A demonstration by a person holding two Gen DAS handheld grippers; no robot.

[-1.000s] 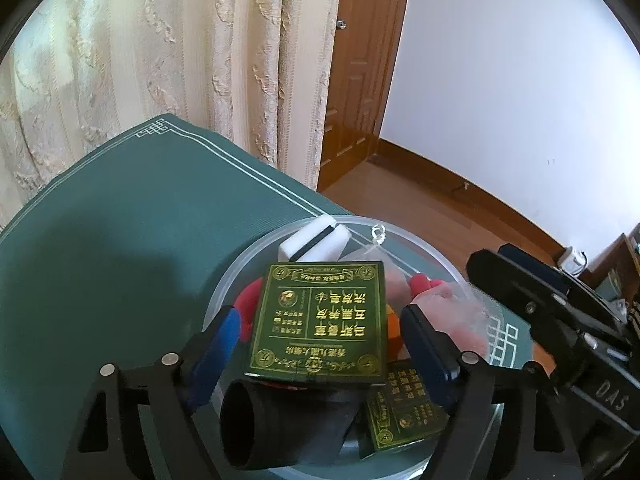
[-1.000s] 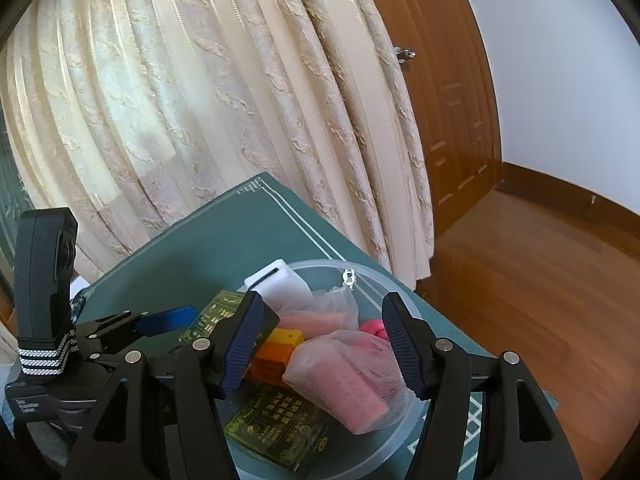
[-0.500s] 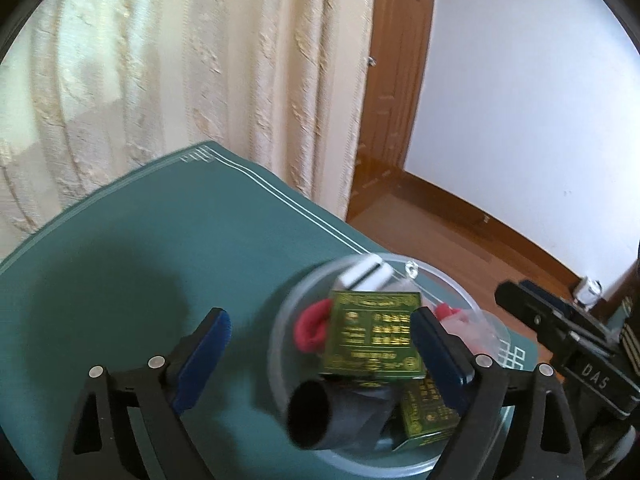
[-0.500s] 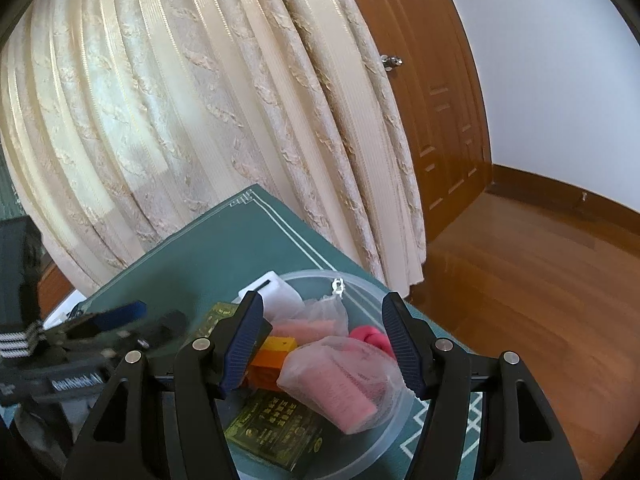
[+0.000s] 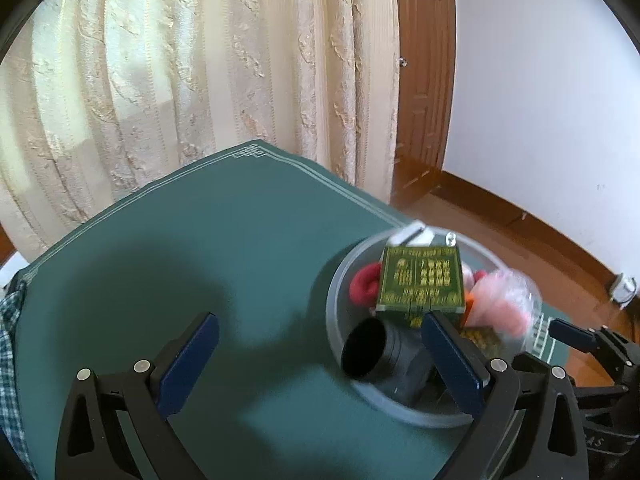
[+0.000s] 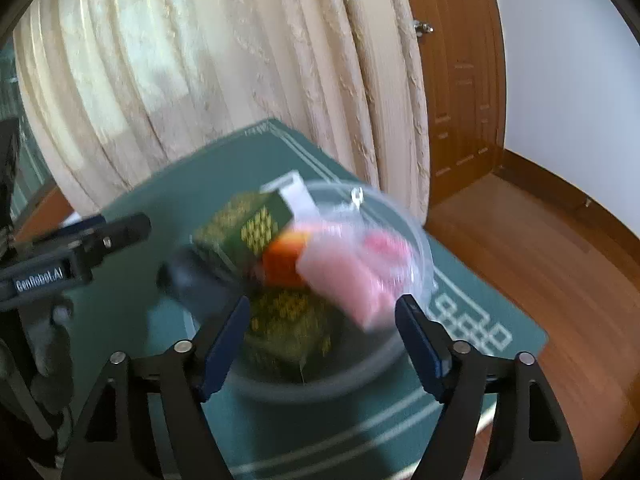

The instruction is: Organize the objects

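Both my grippers spread and empty: clear round plastic bowl piled with green-and-gold printed boxes sits dead ahead between right gripper fingers, but off to the right of left gripper, so right is nearer.

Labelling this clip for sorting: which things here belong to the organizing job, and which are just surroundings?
Job:
clear bowl
green box
black tube
pink bagged item
orange block
red item
white item

Surroundings:
green tablecloth
curtain
door
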